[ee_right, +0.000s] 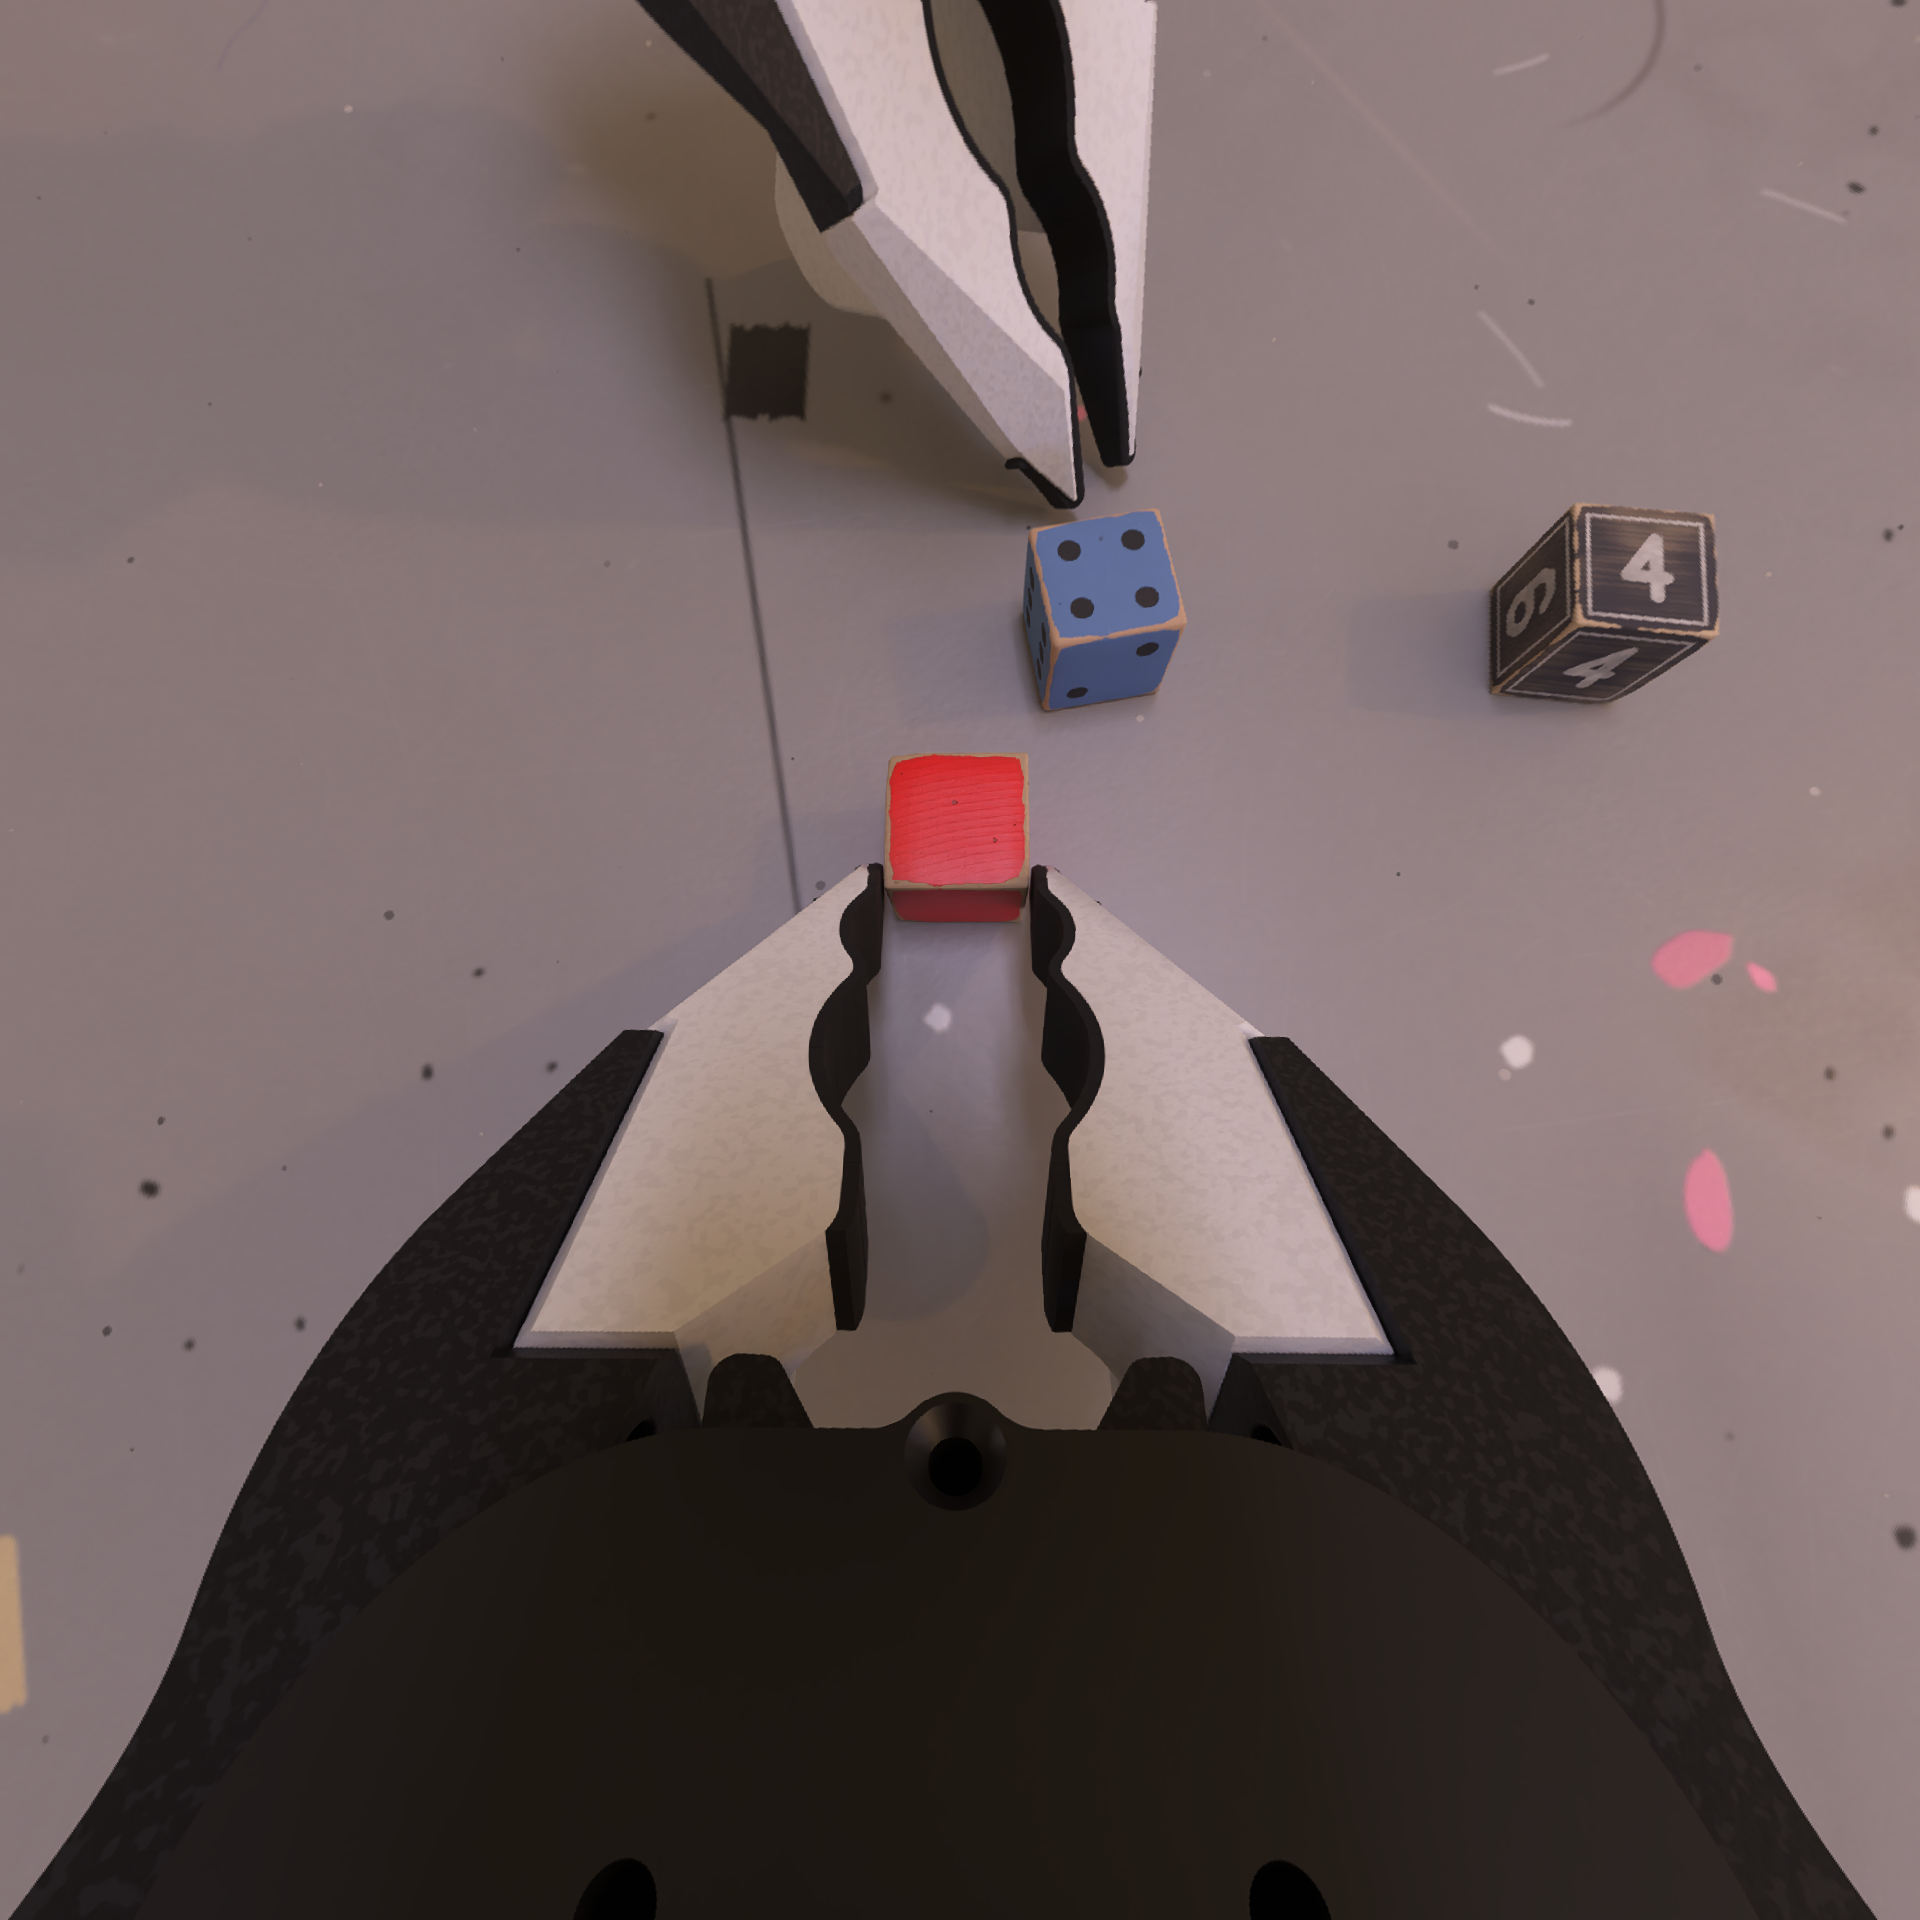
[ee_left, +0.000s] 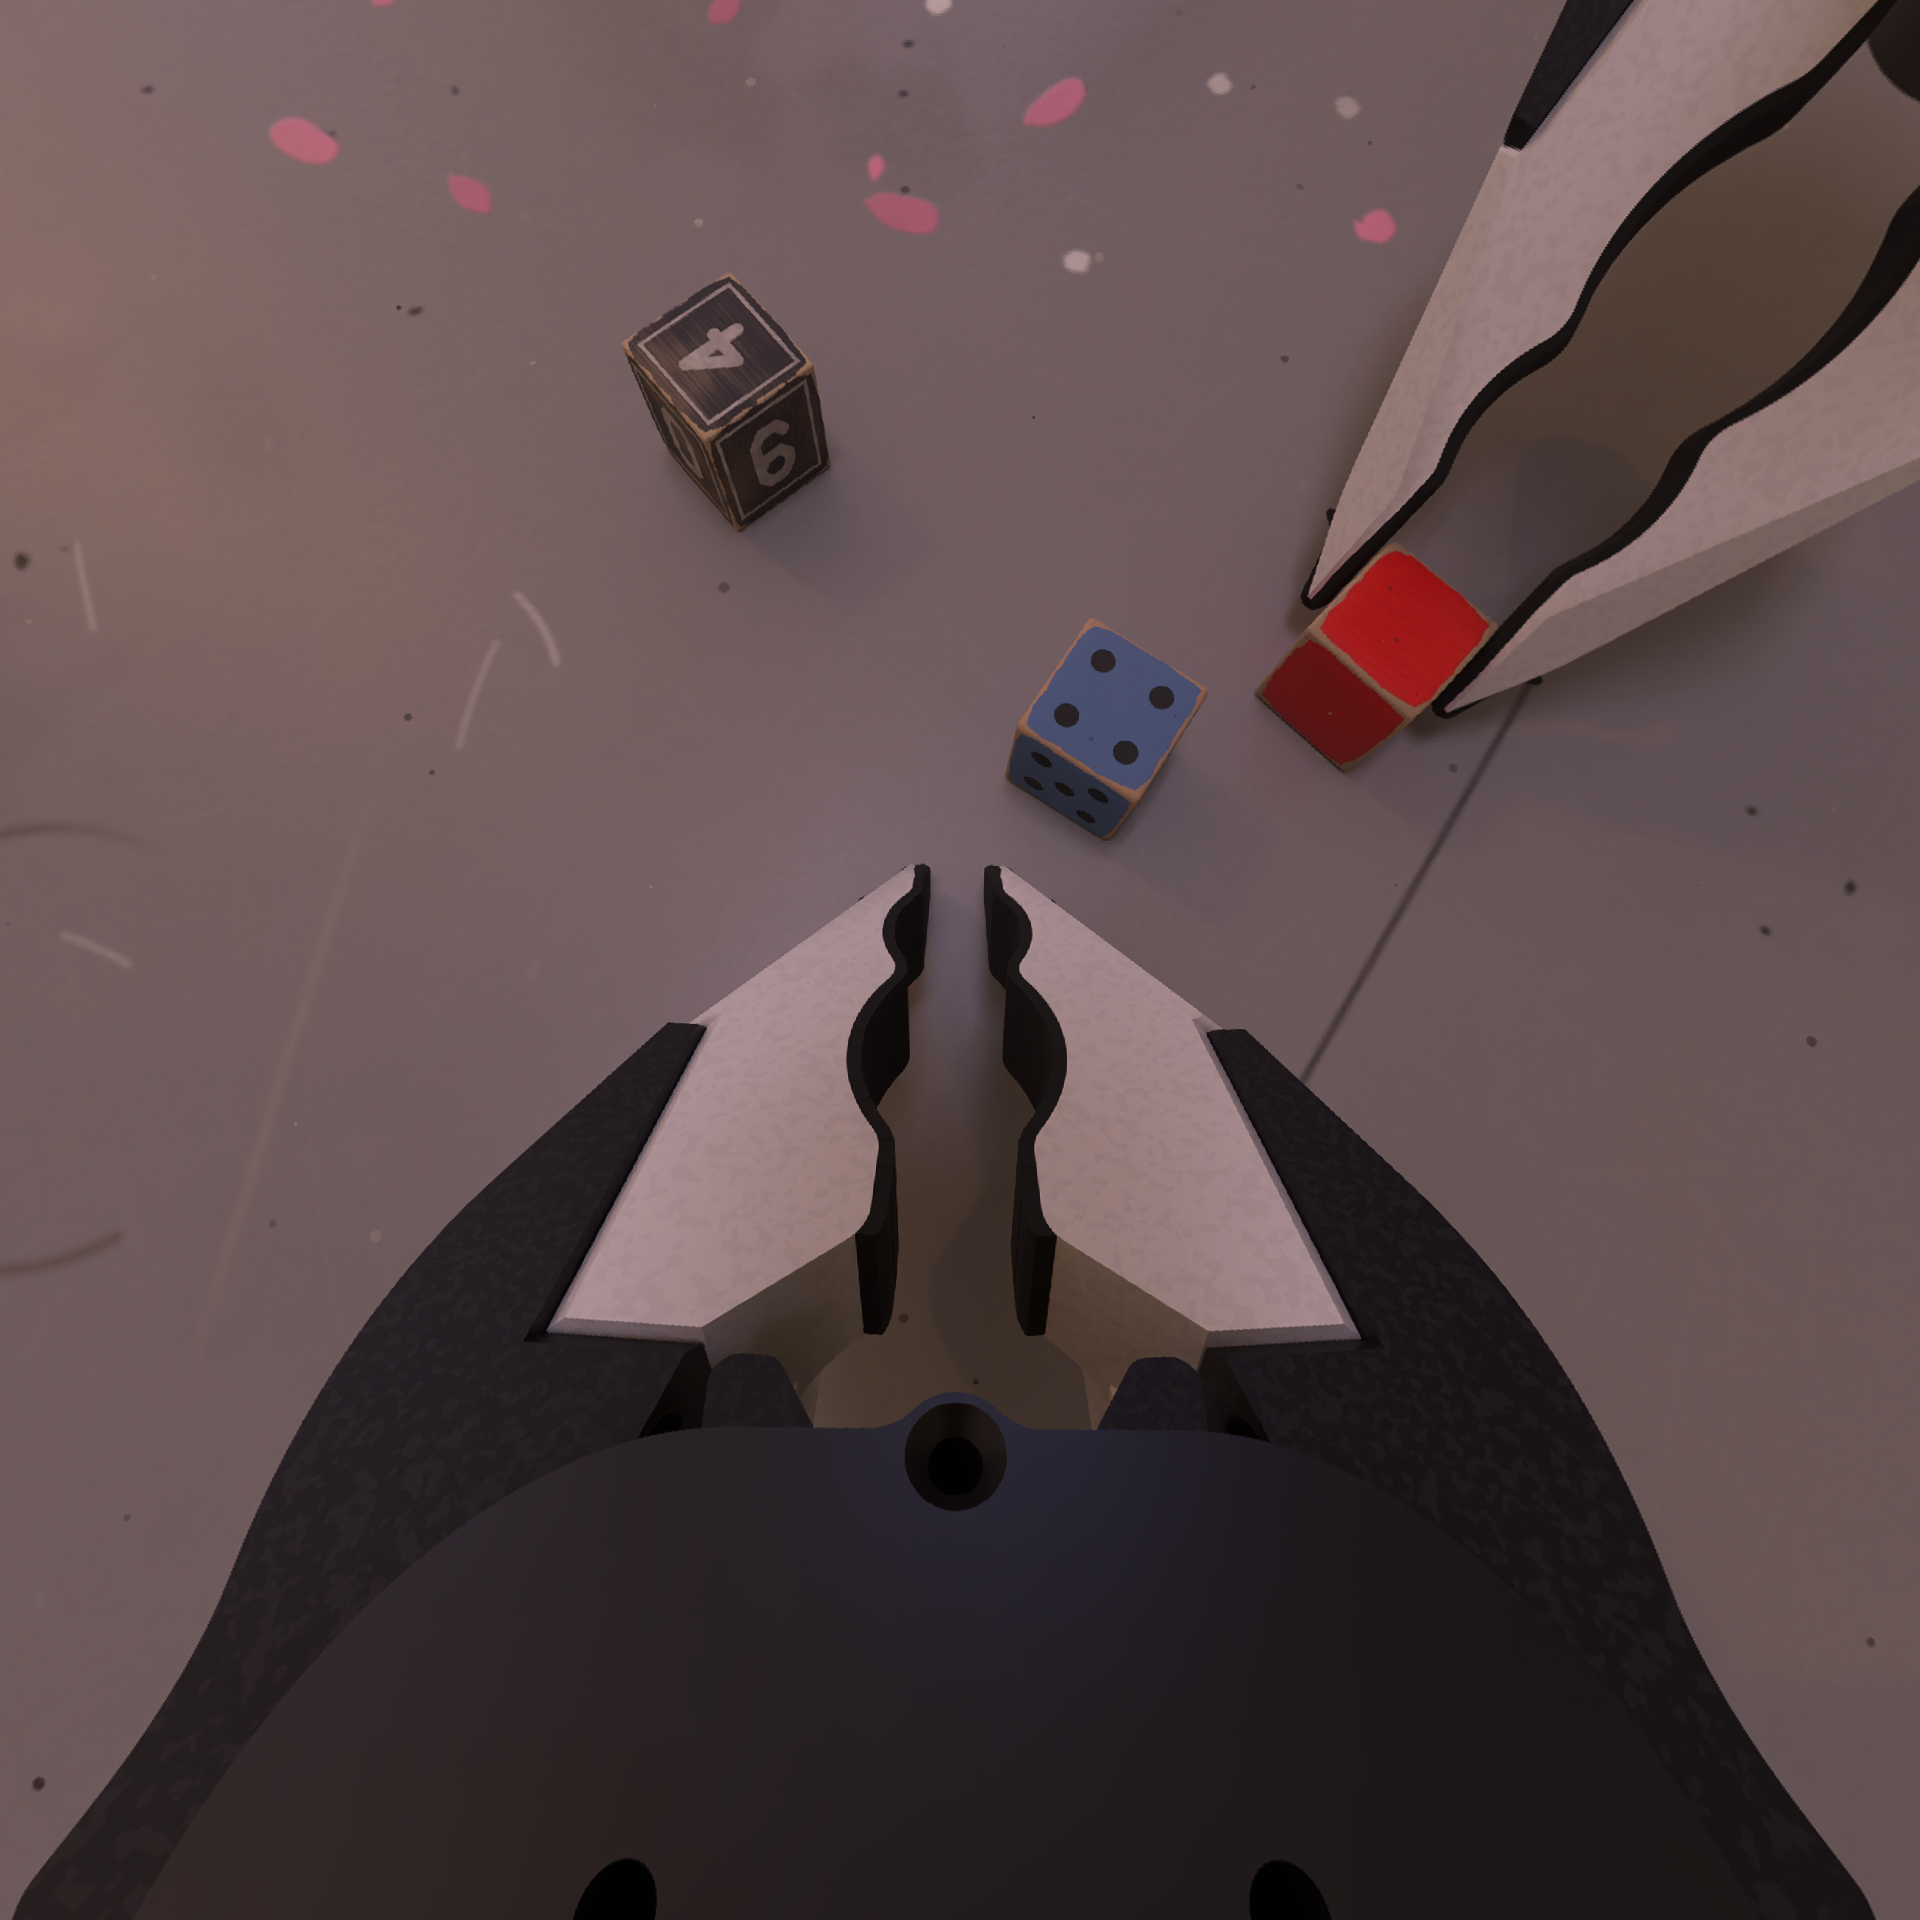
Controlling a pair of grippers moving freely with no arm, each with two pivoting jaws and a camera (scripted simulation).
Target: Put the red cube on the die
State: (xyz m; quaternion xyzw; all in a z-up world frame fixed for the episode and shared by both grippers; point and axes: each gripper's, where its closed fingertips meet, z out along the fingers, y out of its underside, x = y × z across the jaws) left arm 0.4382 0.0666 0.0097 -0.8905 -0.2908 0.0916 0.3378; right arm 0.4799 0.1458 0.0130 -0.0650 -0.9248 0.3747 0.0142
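Right wrist view: right gripper (ee_right: 956, 894) clamped on cube (ee_right: 957, 821) just beside die (ee_right: 1107, 608), lift and stacking left; left gripper (ee_left: 956, 883) nearly closed, empty.

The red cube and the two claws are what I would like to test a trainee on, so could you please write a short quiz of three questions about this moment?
1. True or false: the right claw has its fingertips on either side of the red cube.
2. Which object lies closest to the red cube?
A. the blue die
B. the dark numbered block
C. a pink paint fleck
3. Fill in: the left claw holds ____.

Key
1. True; the fingertips sit at the cube's near corners, and the cube looks to be on the grey table.
2. A.
3. Nothing; its jaws are nearly together, beside the die.
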